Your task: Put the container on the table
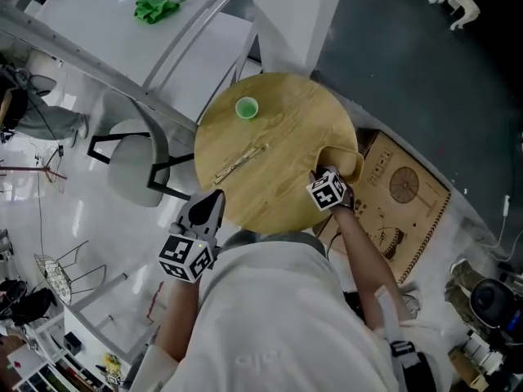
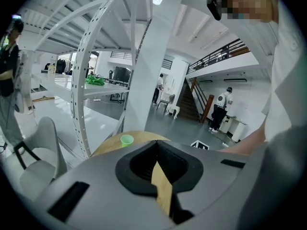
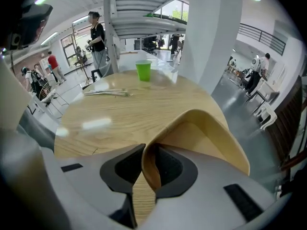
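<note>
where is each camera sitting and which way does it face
Head view: on the person's head, looking steeply down at the round table; torso, both arms, left gripper and right gripper show.
Left gripper view: rides the left gripper, looking nearly level over the table's edge; its own fingers show, nothing between.
Right gripper view: rides the right gripper, tilted down across the tabletop; its fingers pinch the container by the rim.
Shared: all three show the green cup.

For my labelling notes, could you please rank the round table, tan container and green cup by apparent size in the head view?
Largest: round table.
Next: tan container, at the table's edge.
Smallest: green cup.
</note>
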`<state>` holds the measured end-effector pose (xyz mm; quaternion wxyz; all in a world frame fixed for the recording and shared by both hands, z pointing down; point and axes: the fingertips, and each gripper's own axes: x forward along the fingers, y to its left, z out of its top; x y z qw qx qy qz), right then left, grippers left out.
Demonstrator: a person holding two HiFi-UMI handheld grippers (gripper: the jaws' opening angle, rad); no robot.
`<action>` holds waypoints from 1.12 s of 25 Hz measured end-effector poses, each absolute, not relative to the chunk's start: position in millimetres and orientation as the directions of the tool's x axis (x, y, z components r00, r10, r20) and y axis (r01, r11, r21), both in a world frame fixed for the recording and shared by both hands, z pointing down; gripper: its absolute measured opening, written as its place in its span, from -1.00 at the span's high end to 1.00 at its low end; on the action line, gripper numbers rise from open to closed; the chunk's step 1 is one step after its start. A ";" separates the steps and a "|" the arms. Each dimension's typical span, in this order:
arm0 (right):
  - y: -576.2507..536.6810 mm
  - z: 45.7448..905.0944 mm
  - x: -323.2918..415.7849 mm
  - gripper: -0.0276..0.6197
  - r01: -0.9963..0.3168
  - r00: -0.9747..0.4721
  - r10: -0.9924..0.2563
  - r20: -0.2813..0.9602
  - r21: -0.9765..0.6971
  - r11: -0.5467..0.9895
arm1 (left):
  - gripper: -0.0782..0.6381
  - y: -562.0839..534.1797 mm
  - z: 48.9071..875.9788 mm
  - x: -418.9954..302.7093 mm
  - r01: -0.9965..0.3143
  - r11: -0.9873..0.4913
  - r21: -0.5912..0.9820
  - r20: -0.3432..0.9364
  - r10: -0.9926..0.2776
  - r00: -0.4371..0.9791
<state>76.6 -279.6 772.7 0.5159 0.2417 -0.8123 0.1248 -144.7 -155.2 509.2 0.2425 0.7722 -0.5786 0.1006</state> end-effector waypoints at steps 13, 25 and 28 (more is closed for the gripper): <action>-290.2 782.5 70.9 0.49 -0.536 -0.336 -0.239 0.911 0.024 0.844 | 0.74 -149.4 508.4 -153.7 -0.950 -0.182 0.254 0.437 -0.854 0.281; -292.7 756.0 68.9 0.41 -0.569 -0.350 -0.277 0.895 0.032 0.821 | 0.74 -148.3 504.8 -155.2 -0.940 -0.215 0.264 0.416 -0.854 0.312; -294.3 739.2 70.5 0.47 -0.594 -0.367 -0.304 0.879 0.030 0.804 | 0.74 -153.1 504.2 -152.6 -0.933 -0.240 0.268 0.403 -0.852 0.335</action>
